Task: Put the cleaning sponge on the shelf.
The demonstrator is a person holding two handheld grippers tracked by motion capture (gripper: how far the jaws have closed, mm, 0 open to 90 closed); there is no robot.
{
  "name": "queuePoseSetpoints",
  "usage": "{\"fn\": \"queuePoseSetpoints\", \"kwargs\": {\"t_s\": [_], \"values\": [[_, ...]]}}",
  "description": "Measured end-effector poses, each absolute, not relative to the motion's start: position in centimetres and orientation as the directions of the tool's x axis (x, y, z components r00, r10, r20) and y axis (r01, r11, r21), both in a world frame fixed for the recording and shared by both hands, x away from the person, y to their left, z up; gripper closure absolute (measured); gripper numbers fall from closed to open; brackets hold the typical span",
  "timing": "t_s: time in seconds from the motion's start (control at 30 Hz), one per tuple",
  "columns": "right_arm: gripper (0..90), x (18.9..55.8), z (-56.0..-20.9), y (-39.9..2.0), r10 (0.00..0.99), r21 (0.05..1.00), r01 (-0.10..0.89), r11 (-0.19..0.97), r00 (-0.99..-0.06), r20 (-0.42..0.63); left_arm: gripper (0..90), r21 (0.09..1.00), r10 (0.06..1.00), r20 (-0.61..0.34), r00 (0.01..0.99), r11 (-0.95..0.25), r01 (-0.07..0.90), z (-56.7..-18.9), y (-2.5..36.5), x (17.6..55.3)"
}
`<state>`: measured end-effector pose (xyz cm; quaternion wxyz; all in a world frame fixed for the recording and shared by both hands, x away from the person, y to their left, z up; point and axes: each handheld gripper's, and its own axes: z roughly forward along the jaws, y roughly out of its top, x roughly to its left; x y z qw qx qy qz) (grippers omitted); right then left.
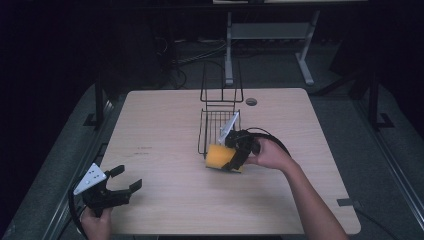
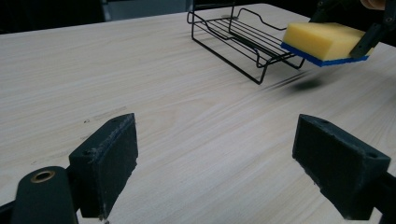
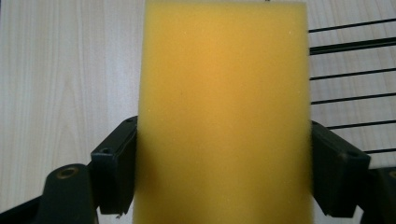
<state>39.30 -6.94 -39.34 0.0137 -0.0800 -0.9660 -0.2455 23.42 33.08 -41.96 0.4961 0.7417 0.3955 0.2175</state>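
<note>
A yellow sponge (image 1: 220, 157) with a blue underside is held a little above the table, at the near end of a black wire rack (image 1: 216, 127). My right gripper (image 1: 235, 159) is shut on the sponge (image 3: 224, 112), one jaw on each long side. The left gripper view shows the sponge (image 2: 322, 39) hovering level, its shadow on the wood below, beside the rack (image 2: 243, 39). My left gripper (image 1: 125, 180) rests near the table's front left corner, open and holding nothing (image 2: 215, 158).
The light wooden table (image 1: 165, 130) has a round cable hole (image 1: 251, 101) at the back. The rack has a tall wire back frame (image 1: 221, 82). A desk leg frame (image 1: 270, 35) and cables lie on the dark floor beyond.
</note>
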Motion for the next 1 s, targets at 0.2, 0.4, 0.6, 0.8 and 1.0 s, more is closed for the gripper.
{"fn": "queuePoseSetpoints", "kwargs": {"t_s": [0.2, 0.4, 0.6, 0.8, 1.0], "values": [[21.9, 40.0, -39.0, -6.6, 0.152, 0.472, 0.166, 0.866, -0.986, 0.068, 13.4, 0.908, 0.803, -0.069, 0.592, -0.196, 0.371, -42.0, 33.1, 23.4], [22.0, 40.9, -38.8, -6.3, 0.155, 0.470, 0.170, 0.866, -0.985, 0.071, 13.4, 0.907, 0.803, -0.070, 0.591, -0.195, 0.372, -42.0, 33.2, 23.4], [21.9, 41.3, -39.0, -5.8, 0.148, 0.468, 0.168, 0.868, -0.986, 0.079, 13.4, 0.908, 0.804, -0.072, 0.591, -0.192, 0.372, -42.0, 33.3, 23.4], [21.9, 41.7, -38.7, -5.6, 0.149, 0.471, 0.168, 0.866, -0.986, 0.079, 13.4, 0.907, 0.803, -0.067, 0.592, -0.198, 0.372, -42.0, 33.2, 23.4], [22.0, 42.7, -38.9, -6.0, 0.163, 0.473, 0.192, 0.860, -0.981, 0.101, 13.4, 0.907, 0.803, -0.068, 0.592, -0.197, 0.371, -42.0, 33.2, 23.4]]}}
